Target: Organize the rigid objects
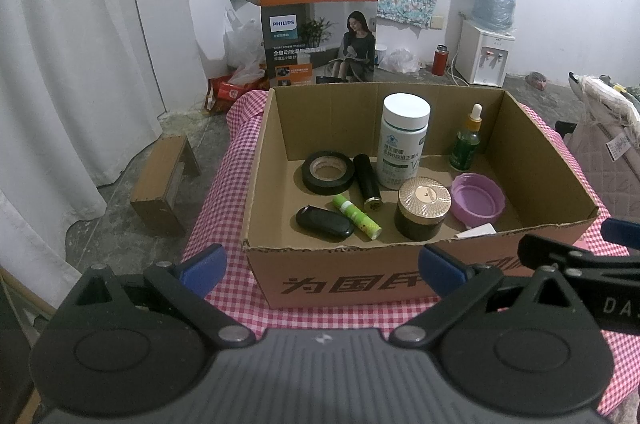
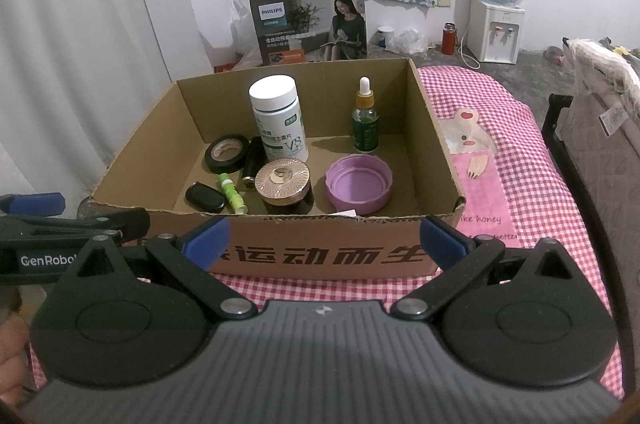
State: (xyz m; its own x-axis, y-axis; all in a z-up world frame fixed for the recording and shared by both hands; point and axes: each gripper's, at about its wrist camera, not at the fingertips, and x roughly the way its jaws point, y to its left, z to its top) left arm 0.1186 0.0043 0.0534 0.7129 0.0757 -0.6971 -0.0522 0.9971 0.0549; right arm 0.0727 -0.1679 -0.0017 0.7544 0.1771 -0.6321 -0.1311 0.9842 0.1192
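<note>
Both my claws, left claw (image 1: 322,270) and right claw (image 2: 324,240), hang released before the box (image 2: 280,256); everything's inside, bottles upright at back for room.

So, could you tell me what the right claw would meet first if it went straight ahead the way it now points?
Most likely the near wall of the cardboard box: the open right claw points straight at its printed front. Depth is unclear, so it might pass over the rim.
</note>
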